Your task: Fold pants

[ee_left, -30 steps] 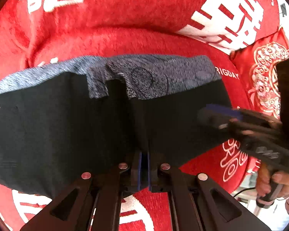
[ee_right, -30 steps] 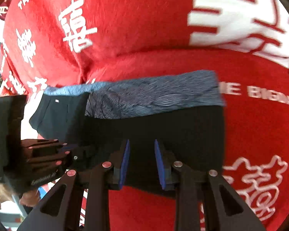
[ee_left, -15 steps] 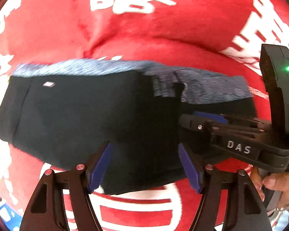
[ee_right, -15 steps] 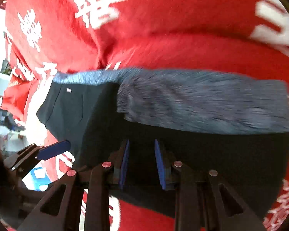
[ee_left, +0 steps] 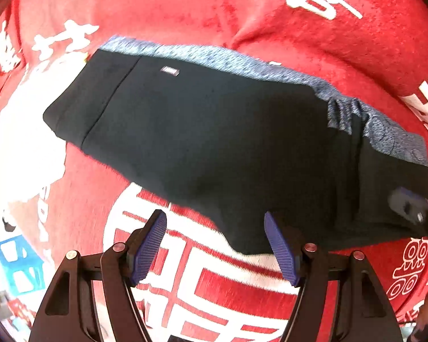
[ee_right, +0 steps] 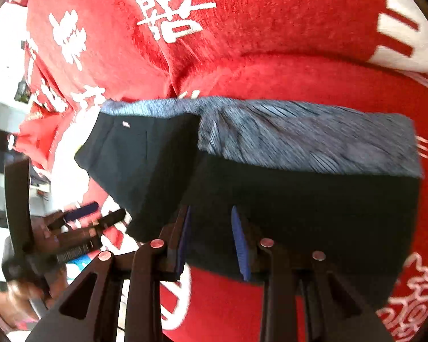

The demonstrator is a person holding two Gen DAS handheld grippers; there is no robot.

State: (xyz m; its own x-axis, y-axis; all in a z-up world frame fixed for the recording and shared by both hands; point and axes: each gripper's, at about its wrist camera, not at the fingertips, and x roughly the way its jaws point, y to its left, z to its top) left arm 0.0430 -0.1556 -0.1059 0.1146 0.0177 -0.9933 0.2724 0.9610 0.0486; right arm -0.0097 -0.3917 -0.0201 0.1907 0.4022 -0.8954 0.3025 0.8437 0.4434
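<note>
Left wrist view: the left tool has let go of the pants and drawn back, released, over the red blanket. Right wrist view: the right tool, jaws just easing apart, straddles the near hem of the folded pants; this fold looks finished.

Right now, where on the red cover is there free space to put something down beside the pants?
Free: the red cover in front of the pants' near edge, where the open left gripper hangs, and the strip behind the grey waistband. Crowded: the near right corner, where the right gripper sits over the black cloth.
</note>
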